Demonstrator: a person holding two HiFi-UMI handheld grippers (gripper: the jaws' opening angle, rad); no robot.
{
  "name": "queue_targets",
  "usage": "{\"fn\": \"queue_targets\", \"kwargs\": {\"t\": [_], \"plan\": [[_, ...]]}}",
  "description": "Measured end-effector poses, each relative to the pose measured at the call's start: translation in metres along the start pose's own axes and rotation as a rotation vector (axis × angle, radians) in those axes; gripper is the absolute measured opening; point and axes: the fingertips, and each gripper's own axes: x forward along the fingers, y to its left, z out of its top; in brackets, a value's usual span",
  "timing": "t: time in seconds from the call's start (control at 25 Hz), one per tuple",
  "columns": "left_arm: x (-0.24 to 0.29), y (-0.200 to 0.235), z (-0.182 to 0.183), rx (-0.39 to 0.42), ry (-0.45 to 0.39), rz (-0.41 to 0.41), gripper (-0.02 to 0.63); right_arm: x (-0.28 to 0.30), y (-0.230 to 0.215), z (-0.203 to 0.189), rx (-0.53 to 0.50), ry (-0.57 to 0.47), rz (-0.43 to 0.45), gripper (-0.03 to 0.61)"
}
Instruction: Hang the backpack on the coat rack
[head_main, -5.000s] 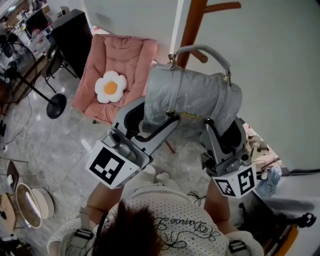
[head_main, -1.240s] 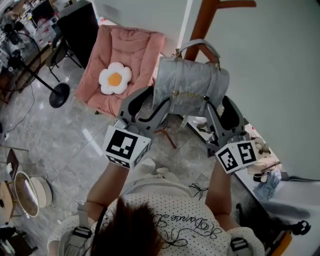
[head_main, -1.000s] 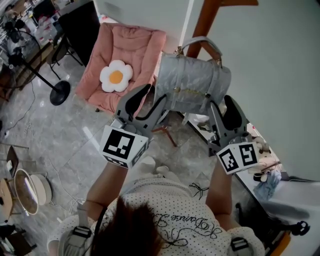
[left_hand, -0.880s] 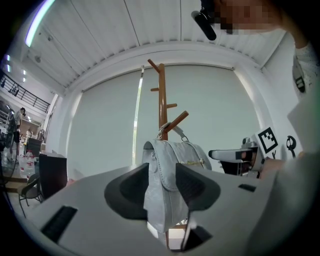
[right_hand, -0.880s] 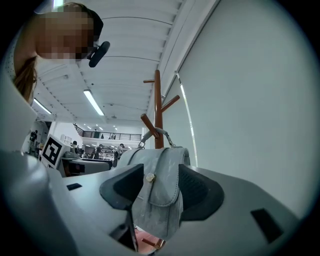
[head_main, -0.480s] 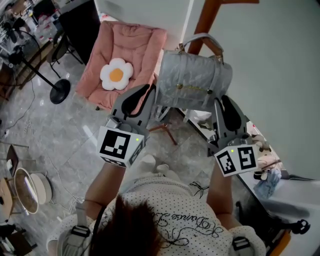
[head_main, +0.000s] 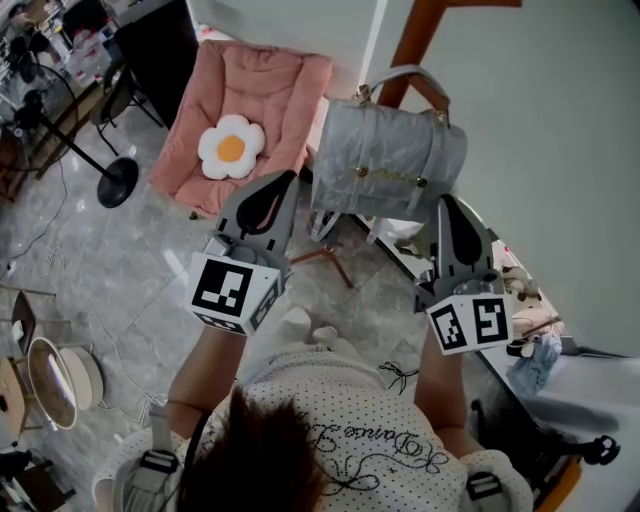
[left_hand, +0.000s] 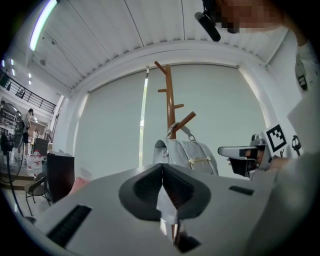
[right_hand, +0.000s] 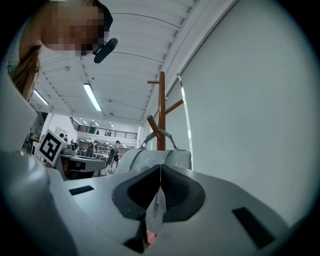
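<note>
The grey quilted backpack (head_main: 385, 150) hangs by its top handle (head_main: 415, 78) on a peg of the brown wooden coat rack (head_main: 408, 35). Neither gripper touches it. My left gripper (head_main: 283, 180) sits just left of and below the bag; its jaws have just been closing and are shut with nothing between them. My right gripper (head_main: 446, 202) is below the bag's right corner; its jaws have also just closed on nothing. In the left gripper view the backpack (left_hand: 186, 154) hangs ahead on the rack (left_hand: 169, 95). The right gripper view shows the backpack (right_hand: 150, 158) under the rack (right_hand: 161, 112).
A pink folding chair (head_main: 255, 110) with a flower cushion (head_main: 230, 148) stands left of the rack. A fan stand (head_main: 118, 185) and a black cabinet (head_main: 155, 50) are further left. A white wall (head_main: 540, 150) lies behind the rack, with clutter (head_main: 530, 340) on the floor at right.
Both grippers have let go of the backpack's lower corners, drawn back a little and closed their jaws. The bag now hangs freely from the peg.
</note>
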Motion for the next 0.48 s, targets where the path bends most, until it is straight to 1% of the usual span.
{"fn": "queue_targets", "kwargs": {"t": [0.28, 0.48], "plan": [[-0.0007, 0.0026, 0.0014, -0.012, -0.010, -0.004, 0.005, -0.0012, 0.0016, 0.0016, -0.007, -0.008, -0.014, 0.012], [0.0005, 0.0049, 0.0006, -0.005, -0.012, -0.004, 0.005, -0.0005, 0.0033, -0.0001, -0.010, -0.003, -0.023, 0.012]]}}
